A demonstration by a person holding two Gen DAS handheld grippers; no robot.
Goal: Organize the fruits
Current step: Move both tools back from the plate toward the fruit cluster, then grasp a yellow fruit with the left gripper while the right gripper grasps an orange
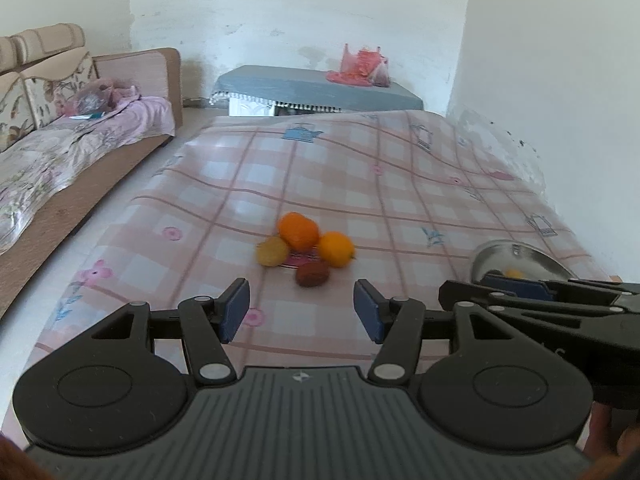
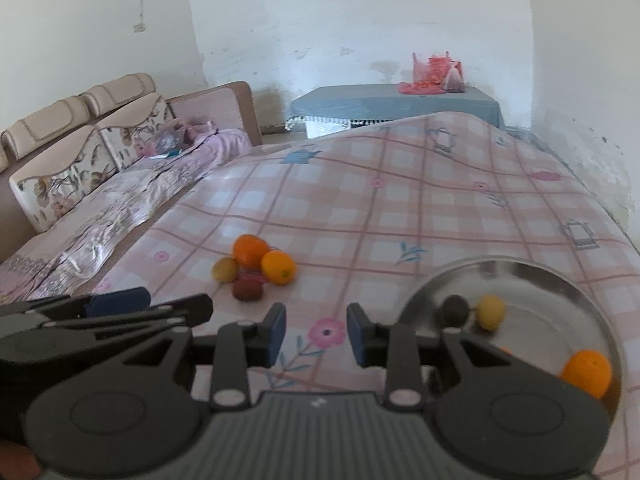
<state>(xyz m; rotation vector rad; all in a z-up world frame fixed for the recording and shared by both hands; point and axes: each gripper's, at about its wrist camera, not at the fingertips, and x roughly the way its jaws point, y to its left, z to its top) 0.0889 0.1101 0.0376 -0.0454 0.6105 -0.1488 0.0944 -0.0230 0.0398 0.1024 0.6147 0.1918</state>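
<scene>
The left gripper is held with its jaws wide apart and nothing between the blue pads. Just ahead of it, a cluster of four fruits is seen on the pink checked tablecloth, touching or almost touching one another. To the left of the gripper's line lies a yellowish fruit. Behind it, farthest from the fingertips, sits a deep orange. Nearest the fingertips is a dark red fruit, slightly wider than it is tall, so its long axis runs across the gripper's line. To the right a lighter orange is set, with a small nub at its right side pointing right. The others are near round, and no long axis can be told through the blur.

The right gripper is held beside the left one, its jaws parted by a narrow gap with only tablecloth seen between them. Nothing is gripped. Ahead of it and to its right stands a steel bowl. Inside the bowl a dark fruit and a yellow fruit are seen side by side, close to the right finger, and an orange lies well apart from them at the bowl's near right wall.
</scene>
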